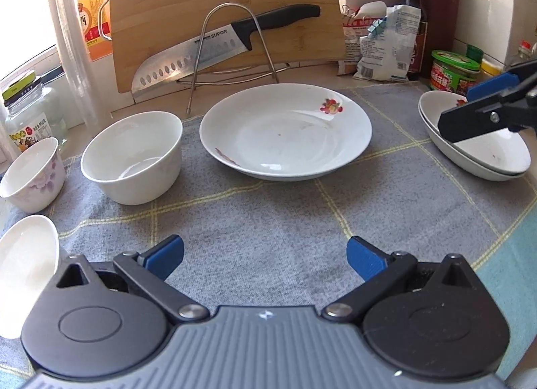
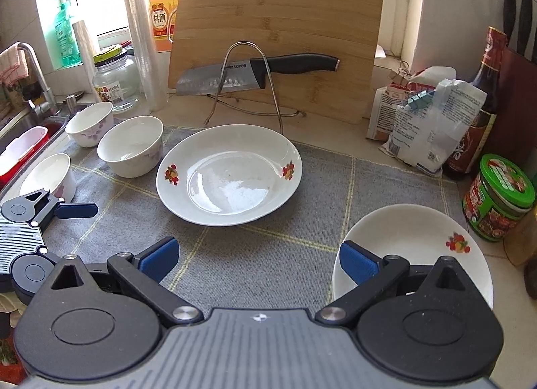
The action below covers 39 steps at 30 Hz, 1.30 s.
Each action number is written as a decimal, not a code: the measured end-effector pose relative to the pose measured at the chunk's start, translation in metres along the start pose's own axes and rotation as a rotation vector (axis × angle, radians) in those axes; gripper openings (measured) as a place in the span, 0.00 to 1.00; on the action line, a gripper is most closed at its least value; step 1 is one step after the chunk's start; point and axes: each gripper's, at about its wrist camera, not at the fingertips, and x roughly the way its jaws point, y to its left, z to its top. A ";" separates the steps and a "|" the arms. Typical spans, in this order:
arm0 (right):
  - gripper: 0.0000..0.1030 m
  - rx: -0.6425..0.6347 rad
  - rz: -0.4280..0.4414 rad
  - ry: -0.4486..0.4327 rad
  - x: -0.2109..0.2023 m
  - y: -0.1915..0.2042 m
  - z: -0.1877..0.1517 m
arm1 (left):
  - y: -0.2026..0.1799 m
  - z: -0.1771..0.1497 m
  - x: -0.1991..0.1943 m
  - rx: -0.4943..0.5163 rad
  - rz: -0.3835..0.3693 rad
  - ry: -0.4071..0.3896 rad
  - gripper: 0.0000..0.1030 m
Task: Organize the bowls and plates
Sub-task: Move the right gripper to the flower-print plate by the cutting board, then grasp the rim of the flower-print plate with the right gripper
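A white plate with fruit prints (image 1: 285, 134) (image 2: 230, 176) lies mid-cloth. Three white bowls stand at the left: a plain one (image 1: 132, 157) (image 2: 131, 147), a purple-flowered one (image 1: 32, 174) (image 2: 89, 124), and one nearest the edge (image 1: 25, 254) (image 2: 50, 177). Two stacked plates (image 1: 480, 150) (image 2: 419, 248) sit at the right. My left gripper (image 1: 265, 254) is open and empty above the cloth, short of the middle plate. My right gripper (image 2: 258, 259) is open and empty, its right finger (image 2: 359, 264) over the stacked plates' near rim.
A grey checked cloth (image 1: 268, 217) covers the counter. A bamboo cutting board (image 2: 278, 33), a knife (image 2: 255, 73) and a wire rack (image 2: 245, 83) stand behind. Jars, bags and a sauce bottle (image 2: 480, 110) crowd the right. A sink (image 2: 30, 127) lies at the left.
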 end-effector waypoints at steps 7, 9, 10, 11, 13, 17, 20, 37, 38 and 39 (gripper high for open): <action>1.00 -0.059 0.074 0.024 0.018 -0.017 0.020 | -0.015 0.007 0.021 -0.047 0.040 0.039 1.00; 1.00 -0.077 0.089 0.028 0.022 -0.017 0.023 | -0.016 0.009 0.026 -0.063 0.002 0.050 1.00; 1.00 -0.078 0.098 0.030 0.024 -0.018 0.024 | -0.017 0.010 0.029 -0.064 -0.004 0.059 1.00; 1.00 -0.072 0.118 0.034 0.027 -0.020 0.025 | -0.019 0.011 0.033 -0.056 0.000 0.065 1.00; 1.00 -0.043 0.156 0.054 0.035 -0.024 0.026 | -0.022 0.013 0.038 -0.035 0.008 0.065 1.00; 1.00 -0.021 0.158 0.083 0.051 -0.029 0.031 | -0.019 0.017 0.047 -0.046 -0.037 0.042 1.00; 1.00 -0.022 0.151 0.094 0.060 -0.031 0.037 | -0.016 0.020 0.054 -0.058 -0.045 0.023 1.00; 1.00 -0.044 0.197 0.206 0.131 -0.040 0.081 | -0.002 0.033 0.076 0.010 -0.113 -0.024 1.00; 1.00 -0.053 0.204 0.217 0.135 -0.039 0.083 | -0.001 0.034 0.077 0.013 -0.116 -0.029 1.00; 1.00 -0.058 0.209 0.225 0.139 -0.039 0.086 | 0.000 0.034 0.078 0.013 -0.118 -0.032 1.00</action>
